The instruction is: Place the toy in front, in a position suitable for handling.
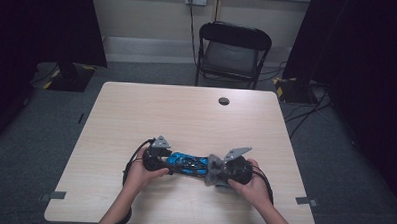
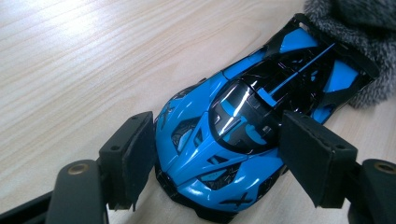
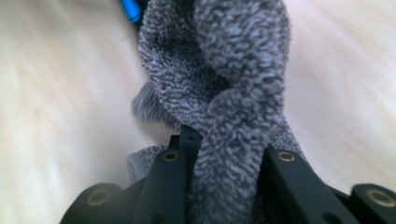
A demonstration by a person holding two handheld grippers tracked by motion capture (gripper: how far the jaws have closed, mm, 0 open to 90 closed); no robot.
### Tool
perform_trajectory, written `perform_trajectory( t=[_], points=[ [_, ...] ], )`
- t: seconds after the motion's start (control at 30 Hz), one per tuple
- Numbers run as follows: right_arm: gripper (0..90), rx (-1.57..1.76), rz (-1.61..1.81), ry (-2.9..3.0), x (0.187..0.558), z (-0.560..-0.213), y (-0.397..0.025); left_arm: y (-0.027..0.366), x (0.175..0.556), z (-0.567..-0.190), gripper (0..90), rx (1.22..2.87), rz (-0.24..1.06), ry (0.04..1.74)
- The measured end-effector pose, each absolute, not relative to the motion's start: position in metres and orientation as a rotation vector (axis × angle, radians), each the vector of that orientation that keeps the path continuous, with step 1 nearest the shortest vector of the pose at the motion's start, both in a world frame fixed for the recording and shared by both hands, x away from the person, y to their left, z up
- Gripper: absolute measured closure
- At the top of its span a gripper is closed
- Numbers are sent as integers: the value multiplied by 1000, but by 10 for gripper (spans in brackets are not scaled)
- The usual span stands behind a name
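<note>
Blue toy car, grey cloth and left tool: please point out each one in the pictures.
blue toy car (image 2: 233, 135), left gripper view, on its dark cabin roof.
grey cloth (image 3: 233, 93), right gripper view, on the twisted middle fold.
left tool (image 2: 217, 161), left gripper view, midway between its tips.

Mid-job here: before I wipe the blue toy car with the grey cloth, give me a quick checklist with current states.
1. Left gripper braces the blue toy car, a jaw on each side of its nose: ok, though actual contact cannot be told.
2. Right gripper clamps the grey cloth: ok, cloth bunched between the jaws.
3. Cloth reaches the car: ok, it lies at the car's rear end in the left gripper view.
4. Car flat on the table: ok.
5. Room on the table around the car: ok in the high view.
6. Dirt on the car: cannot tell.
</note>
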State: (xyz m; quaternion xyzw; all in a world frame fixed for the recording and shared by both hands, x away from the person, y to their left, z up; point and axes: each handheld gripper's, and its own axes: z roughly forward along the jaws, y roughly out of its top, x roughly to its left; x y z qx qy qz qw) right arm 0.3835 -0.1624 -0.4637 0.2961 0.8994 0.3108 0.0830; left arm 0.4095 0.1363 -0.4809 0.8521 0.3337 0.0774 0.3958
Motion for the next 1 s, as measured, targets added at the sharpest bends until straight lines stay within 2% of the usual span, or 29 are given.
perform_trajectory(
  t=[0.27,0.63,0.8,1.0],
  points=[
    [763,983,933,2604,400,-462,-171,137,408,-481,273,2156,217,842],
    [757,872,956,2675,362,-448,-186,135,407,-480,276,2161,228,837],
    [757,854,912,2732,359,-456,-171,136,406,-482,276,2147,228,844],
    [759,900,929,2692,376,-462,-159,135,405,-480,280,2154,243,845]
  ],
)
